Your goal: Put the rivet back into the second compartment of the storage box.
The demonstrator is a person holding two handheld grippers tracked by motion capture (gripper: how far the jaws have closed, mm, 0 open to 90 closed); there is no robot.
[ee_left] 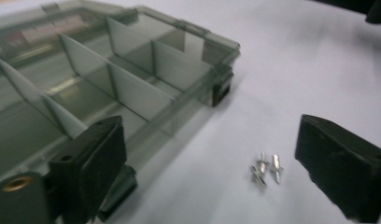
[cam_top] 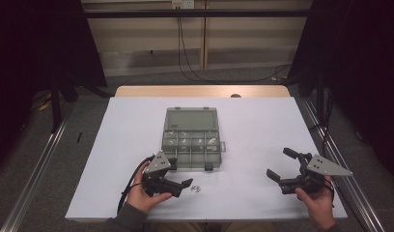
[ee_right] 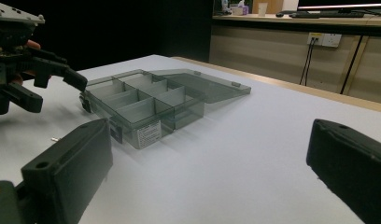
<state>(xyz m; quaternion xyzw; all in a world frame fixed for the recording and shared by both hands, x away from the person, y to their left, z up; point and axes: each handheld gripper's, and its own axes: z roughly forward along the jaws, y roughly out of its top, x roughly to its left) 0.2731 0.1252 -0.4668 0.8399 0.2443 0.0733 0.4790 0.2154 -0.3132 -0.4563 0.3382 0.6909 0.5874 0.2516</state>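
The left tool (cam_top: 184,180) hovers near the tabletop's (cam_top: 262,125) front edge, jaws apart, with a small cluster of screws (ee_left: 265,169) lying loose on the tabletop between them, untouched. The open compartment box (cam_top: 191,140) sits at the tabletop's center. The right tool (cam_top: 279,164) is near the front right corner, jaws apart and empty.

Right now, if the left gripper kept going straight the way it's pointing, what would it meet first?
Most likely the small metal rivets on the white table. They lie just ahead of the left gripper, between its open jaws and beside the open organizer box, though depth is hard to judge.
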